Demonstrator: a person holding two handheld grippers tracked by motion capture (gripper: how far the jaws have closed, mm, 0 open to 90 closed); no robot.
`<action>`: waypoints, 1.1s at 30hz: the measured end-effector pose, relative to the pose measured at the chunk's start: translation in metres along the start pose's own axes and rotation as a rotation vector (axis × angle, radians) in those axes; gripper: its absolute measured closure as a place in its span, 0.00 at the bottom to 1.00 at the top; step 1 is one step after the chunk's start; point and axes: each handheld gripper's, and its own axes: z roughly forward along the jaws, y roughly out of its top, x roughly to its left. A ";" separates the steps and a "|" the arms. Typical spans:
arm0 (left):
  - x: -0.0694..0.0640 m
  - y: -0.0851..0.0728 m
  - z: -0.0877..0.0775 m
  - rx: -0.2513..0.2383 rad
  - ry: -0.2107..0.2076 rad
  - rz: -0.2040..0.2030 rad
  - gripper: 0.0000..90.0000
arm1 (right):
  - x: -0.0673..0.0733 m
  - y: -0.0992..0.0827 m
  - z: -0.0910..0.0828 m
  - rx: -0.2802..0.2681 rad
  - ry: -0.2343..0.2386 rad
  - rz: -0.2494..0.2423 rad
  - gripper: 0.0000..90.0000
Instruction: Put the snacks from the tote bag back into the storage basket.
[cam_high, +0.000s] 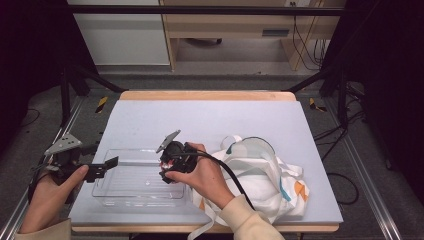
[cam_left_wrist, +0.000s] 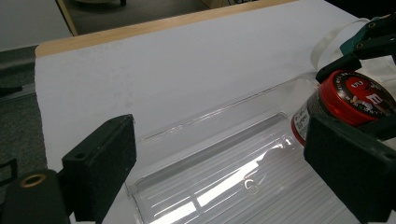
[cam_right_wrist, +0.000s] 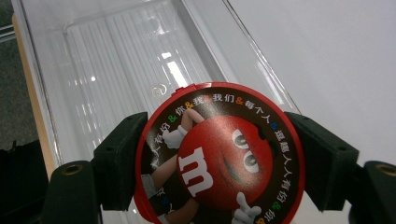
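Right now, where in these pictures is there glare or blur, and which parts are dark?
High view: the room's sides are nearly black, while the white mat is evenly lit. Left gripper view: bright glare streaks lie on the ribbed floor of the clear plastic tray, and the near fingers look soft. Right gripper view: the red-lidded candy jar is sharp, with glare on the tray behind it.

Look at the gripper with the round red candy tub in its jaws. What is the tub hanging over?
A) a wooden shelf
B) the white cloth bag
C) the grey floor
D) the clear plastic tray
D: in the right gripper view the right gripper clamps the candy tub on both sides, and the ribbed bottom of the clear plastic tray lies right beyond it.
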 end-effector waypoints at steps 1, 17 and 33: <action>0.000 0.000 0.000 0.001 0.000 0.001 0.10 | 0.000 0.000 0.001 0.000 0.002 0.002 0.28; 0.000 -0.001 0.002 0.005 -0.002 -0.002 0.10 | 0.000 -0.002 0.010 0.024 -0.005 -0.012 0.28; -0.001 -0.001 0.002 0.007 -0.003 0.001 0.10 | 0.001 -0.004 0.017 0.047 -0.008 -0.017 0.28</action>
